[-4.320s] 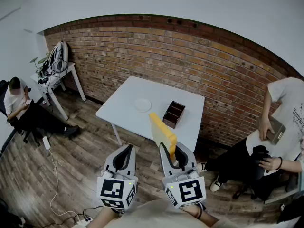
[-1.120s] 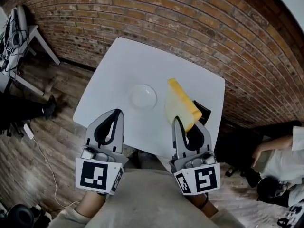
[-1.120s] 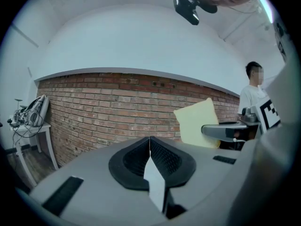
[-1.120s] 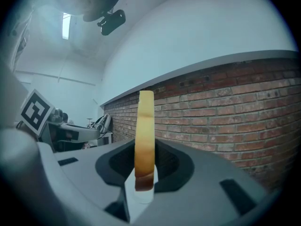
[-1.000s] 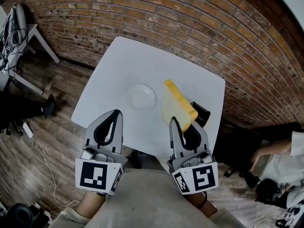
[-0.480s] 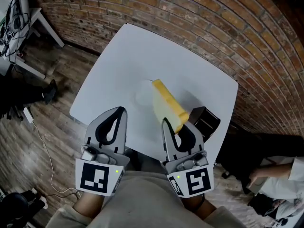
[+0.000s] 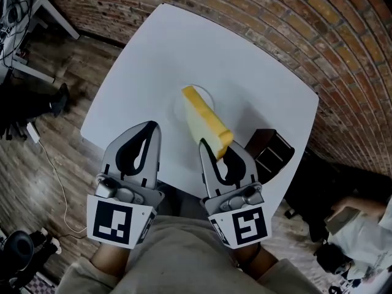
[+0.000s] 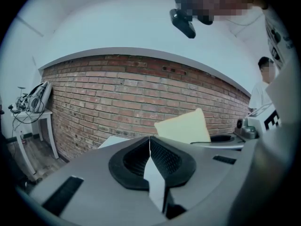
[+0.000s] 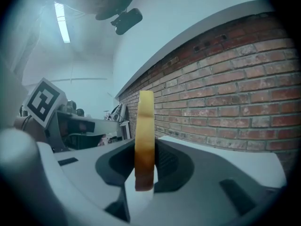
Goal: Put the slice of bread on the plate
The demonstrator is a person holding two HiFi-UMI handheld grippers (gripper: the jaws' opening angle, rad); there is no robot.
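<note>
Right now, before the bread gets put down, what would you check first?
1. Grip: ok. The right gripper is shut on the bread slice, which stands on edge.
2. Slice over the plate: ok. In the head view it overlaps the plate.
3. Gap down to the plate: cannot tell.
4. Plate bare underneath: cannot tell, as the slice hides most of it.
5. Left gripper clear: ok. It is shut, empty and off to the side.
6. Brown box clear: ok. It stands apart from the plate.

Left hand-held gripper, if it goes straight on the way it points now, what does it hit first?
Probably the bare top of the white table, left of the plate. Its height is hard to judge; if it clears the table, the brick wall comes next.
</note>
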